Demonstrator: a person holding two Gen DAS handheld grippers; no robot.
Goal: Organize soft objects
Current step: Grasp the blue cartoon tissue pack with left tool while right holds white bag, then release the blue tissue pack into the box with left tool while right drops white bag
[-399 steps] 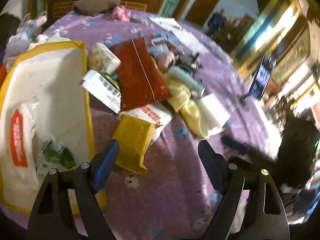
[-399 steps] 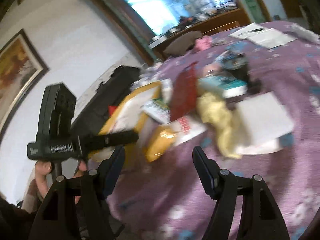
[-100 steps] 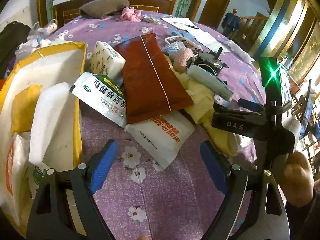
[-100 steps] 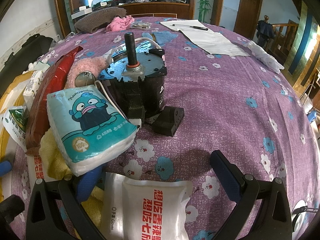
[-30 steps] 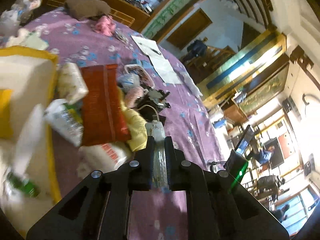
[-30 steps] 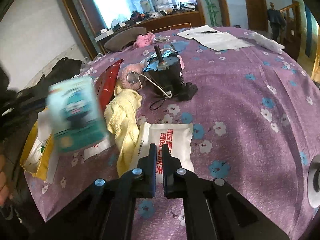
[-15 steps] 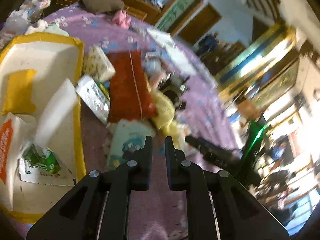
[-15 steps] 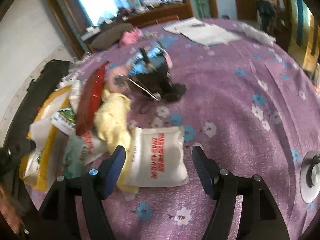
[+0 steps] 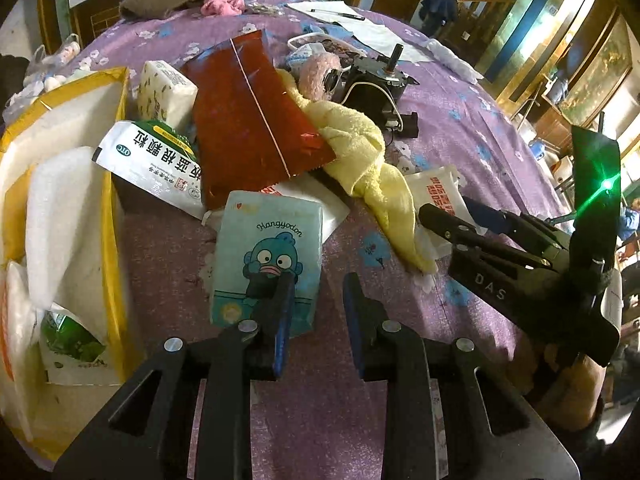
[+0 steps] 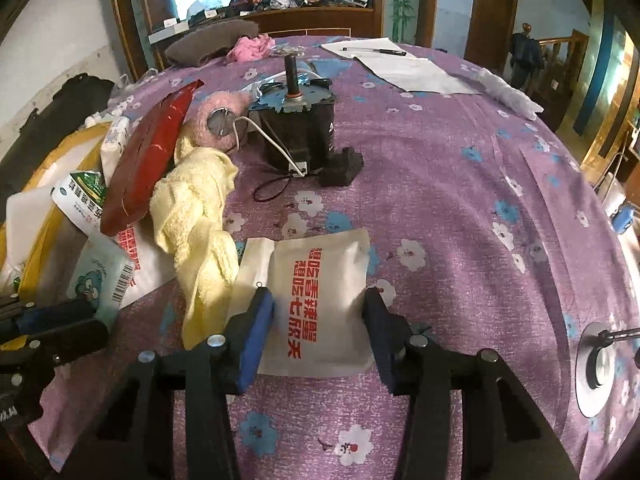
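Observation:
A teal tissue pack (image 9: 267, 258) with a cartoon fish lies flat on the purple cloth, also seen at the left of the right wrist view (image 10: 102, 276). My left gripper (image 9: 316, 306) is open; its left finger overlaps the pack's near edge. My right gripper (image 10: 318, 322) is open, its fingers on either side of a white pouch with red print (image 10: 318, 300), which also shows in the left wrist view (image 9: 438, 192). A yellow towel (image 9: 360, 160) and a red pouch (image 9: 248, 116) lie behind. The yellow box (image 9: 114, 240) at left holds white foam and packets.
A black motor with a cable (image 10: 298, 128) and a pink fluffy thing (image 10: 220, 118) stand mid-table. A white medicine pouch (image 9: 154, 168) and a tissue pack (image 9: 166, 90) lie by the box. Papers (image 10: 404, 70) lie at the back. A round metal base (image 10: 598, 364) is at right.
The left gripper has let go of the teal tissue pack, which now lies on the cloth near the box, and opened. The right gripper has opened around the white pouch.

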